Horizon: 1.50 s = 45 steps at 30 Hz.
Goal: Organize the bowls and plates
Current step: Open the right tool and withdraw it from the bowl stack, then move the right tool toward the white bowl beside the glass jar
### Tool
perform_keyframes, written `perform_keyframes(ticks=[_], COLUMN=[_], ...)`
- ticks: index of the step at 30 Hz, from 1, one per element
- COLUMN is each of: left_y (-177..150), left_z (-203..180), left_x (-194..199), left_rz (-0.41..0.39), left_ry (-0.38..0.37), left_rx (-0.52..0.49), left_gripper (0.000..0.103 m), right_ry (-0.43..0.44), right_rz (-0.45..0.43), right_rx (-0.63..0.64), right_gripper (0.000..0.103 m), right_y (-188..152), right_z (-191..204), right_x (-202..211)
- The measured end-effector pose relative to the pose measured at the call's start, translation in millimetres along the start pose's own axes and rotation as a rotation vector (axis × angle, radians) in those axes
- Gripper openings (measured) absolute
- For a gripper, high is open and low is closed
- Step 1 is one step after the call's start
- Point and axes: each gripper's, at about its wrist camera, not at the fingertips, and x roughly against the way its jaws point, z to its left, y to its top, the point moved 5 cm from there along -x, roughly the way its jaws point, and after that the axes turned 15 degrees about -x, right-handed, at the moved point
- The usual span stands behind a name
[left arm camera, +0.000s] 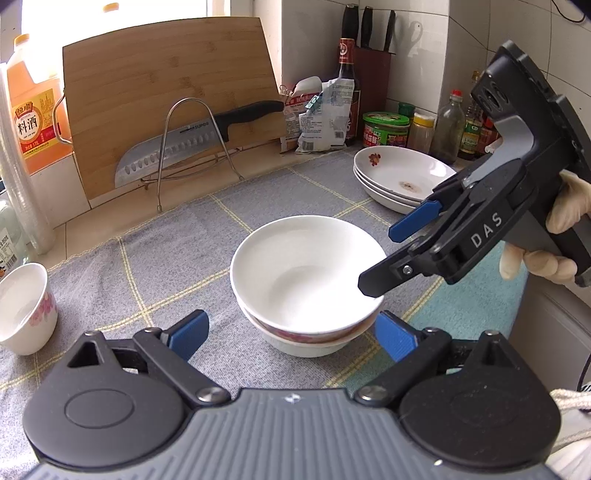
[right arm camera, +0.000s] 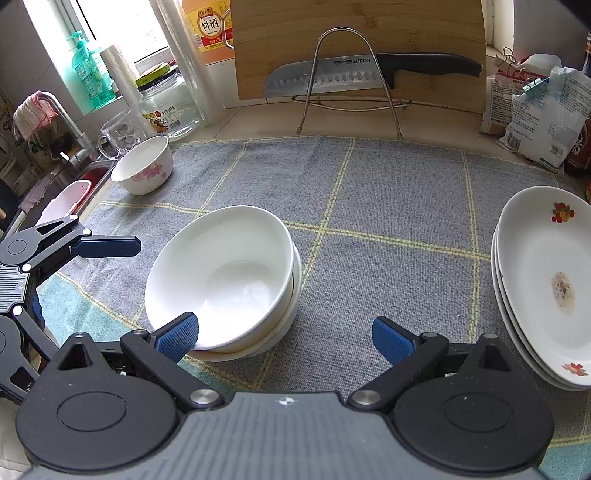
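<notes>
One small white bowl with pink flowers [right arm camera: 143, 172] sits alone on the surface, well apart to the far left of the nested white bowl stack [right arm camera: 225, 280]. Your left gripper [left arm camera: 291, 332], fingers spread wide and empty, is nearer it; your right gripper [right arm camera: 284, 334], fingers equally wide and empty, straddles the stack's near rim.

Counted: three bowls, two nested [right arm camera: 221, 280] and one apart [right arm camera: 142, 170]; three stacked plates [right arm camera: 543, 280]; one knife [right arm camera: 369, 70]; one cutting board [right arm camera: 424, 29].
</notes>
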Motion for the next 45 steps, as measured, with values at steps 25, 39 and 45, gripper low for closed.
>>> perform_keyframes(ticks=[25,39,45], left_y=[-82.0,-123.9,-122.9], left_z=[113.7,198.0,211.7], left_x=[33.6,15.3,2.4], left_rz=[0.093,0.092,0.071], left_ry=[0.265,0.359,0.326], left_rx=[0.208,0.233,0.209], left_gripper=[0.099,0.099,0.099], right_ry=[-0.012,0.015,0.026], right_rz=[-0.123,-0.029,0.009], right_rx=[0.065,0.164,0.187], right_gripper=[0.103,0.103,0.103], right_y=[35.2,52.8,67.4], right_z=[83.8,186.5,208.2], right_x=[-4.4,-69.1,-103.3])
